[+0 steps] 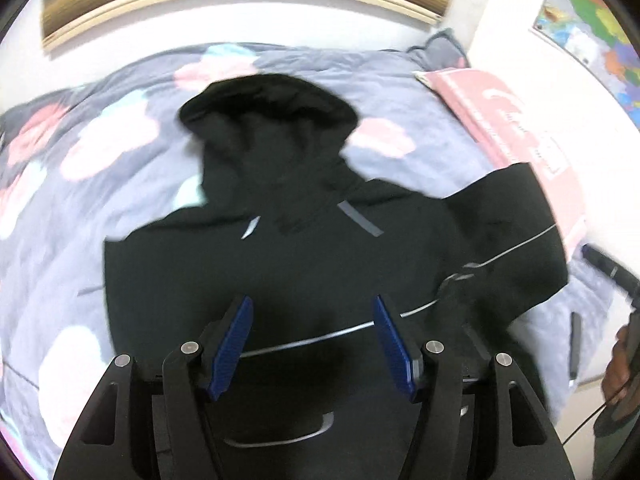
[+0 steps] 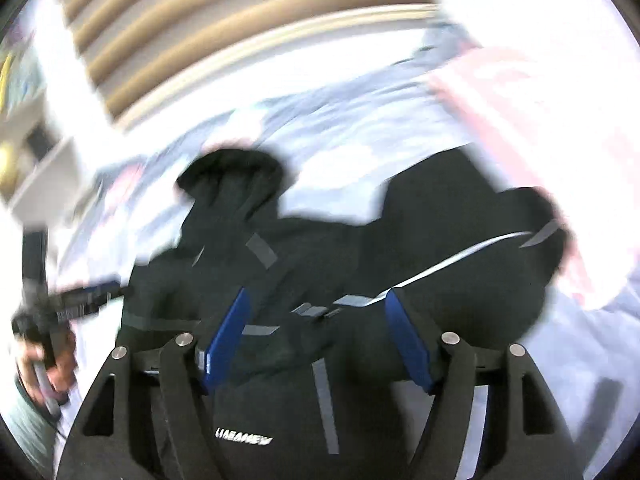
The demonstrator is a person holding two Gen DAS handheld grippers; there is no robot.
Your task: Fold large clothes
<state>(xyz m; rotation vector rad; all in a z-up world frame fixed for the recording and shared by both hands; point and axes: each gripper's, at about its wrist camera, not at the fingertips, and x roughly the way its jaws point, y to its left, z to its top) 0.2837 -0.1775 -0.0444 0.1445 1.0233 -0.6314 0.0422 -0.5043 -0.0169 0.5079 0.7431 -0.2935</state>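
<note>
The lower part of the black hooded jacket [image 1: 280, 264] is running off the bottom edge, hidden behind the left tool [image 1: 312, 344]. In the right wrist view everything is smearing: the bedspread [image 2: 360, 128] is losing its pattern and the pink item [image 2: 532, 120] is washing out. A hand [image 1: 618, 368] is getting cut off at the right edge. The white lettering [image 2: 244, 437] on the jacket is staying unreadable.

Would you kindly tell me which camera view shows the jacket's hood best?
The left wrist view: the hood lies sharp and whole on the floral bedding. The right wrist view shows it too, but motion-blurred.
</note>
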